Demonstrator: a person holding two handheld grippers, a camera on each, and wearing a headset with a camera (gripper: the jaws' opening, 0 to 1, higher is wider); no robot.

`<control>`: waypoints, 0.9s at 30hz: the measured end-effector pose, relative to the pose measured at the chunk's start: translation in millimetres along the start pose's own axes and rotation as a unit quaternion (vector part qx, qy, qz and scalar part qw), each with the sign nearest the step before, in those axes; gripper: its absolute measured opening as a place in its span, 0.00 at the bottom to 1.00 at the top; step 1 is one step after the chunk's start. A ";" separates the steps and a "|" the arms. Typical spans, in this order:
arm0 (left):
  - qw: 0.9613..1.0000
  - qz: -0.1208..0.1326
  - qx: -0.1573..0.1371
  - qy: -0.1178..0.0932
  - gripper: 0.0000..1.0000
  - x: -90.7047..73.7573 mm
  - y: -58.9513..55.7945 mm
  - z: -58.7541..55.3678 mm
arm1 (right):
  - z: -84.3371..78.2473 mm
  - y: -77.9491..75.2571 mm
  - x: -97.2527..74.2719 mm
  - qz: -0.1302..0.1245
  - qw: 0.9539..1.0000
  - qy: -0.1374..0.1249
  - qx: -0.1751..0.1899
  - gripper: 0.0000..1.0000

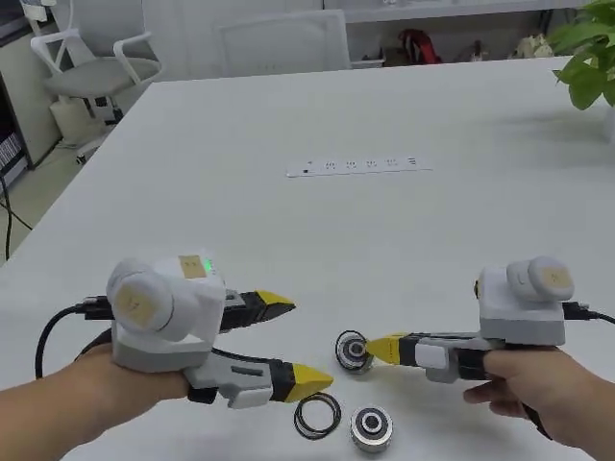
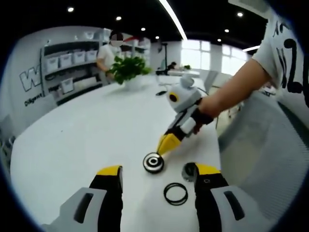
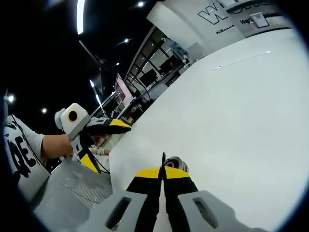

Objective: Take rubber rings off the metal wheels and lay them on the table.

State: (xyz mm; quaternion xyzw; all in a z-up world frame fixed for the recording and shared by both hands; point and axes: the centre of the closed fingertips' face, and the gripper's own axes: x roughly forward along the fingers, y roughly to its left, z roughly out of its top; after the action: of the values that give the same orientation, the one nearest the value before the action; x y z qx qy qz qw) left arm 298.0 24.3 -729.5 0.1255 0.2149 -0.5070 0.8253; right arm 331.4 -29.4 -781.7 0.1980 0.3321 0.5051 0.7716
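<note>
The rubber ring [image 3: 162, 157] being worked on sits on the nearer-centre metal wheel [image 1: 353, 351], which stands on the table [image 1: 384, 240] between the two grippers. The right gripper [image 1: 377, 348] reaches in from the right with its jaws pressed together. In the right gripper view a thin black strip stands up between the yellow tips, most likely the edge of that ring pinched so it can be peeled off the rim. The wheel itself lies just behind the tips.

The left gripper [image 1: 291, 343] hovers to the left with its jaws spread wide and nothing between them. In the left gripper view the wheel lies in the gap ahead of its open tips, so it seems poised to close on the wheel and steady it while the ring is pulled.

Just in front of this work lie the loose black rings [image 1: 317, 415], flat on the table, with a second metal wheel [image 1: 371, 427] beside them that looks bare, so I judge the task to be partly done.

Further out, a strip of sockets [image 1: 357, 165] is set into the table, and a potted plant [image 1: 586, 58] stands at the far right.
</note>
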 end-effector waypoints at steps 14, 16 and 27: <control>1.000 0.006 0.006 -0.004 0.70 -25.5 -8.7 -1.2 | 4.4 16.3 -0.4 0.020 1.000 -0.004 0.000 0.00; 1.000 0.006 0.007 -0.004 0.70 -27.6 -9.6 -1.6 | 4.1 20.2 -0.3 0.025 1.000 -0.002 -0.002 0.00; 1.000 0.008 0.013 0.004 0.72 -36.8 -17.0 -8.8 | -6.0 39.6 6.5 0.058 0.998 0.024 0.000 0.00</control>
State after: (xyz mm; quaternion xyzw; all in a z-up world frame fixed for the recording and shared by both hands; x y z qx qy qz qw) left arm 266.4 49.1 -719.3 0.1399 0.2105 -0.5026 0.8268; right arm 303.2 -7.3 -762.6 0.2047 0.3380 0.5535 0.7331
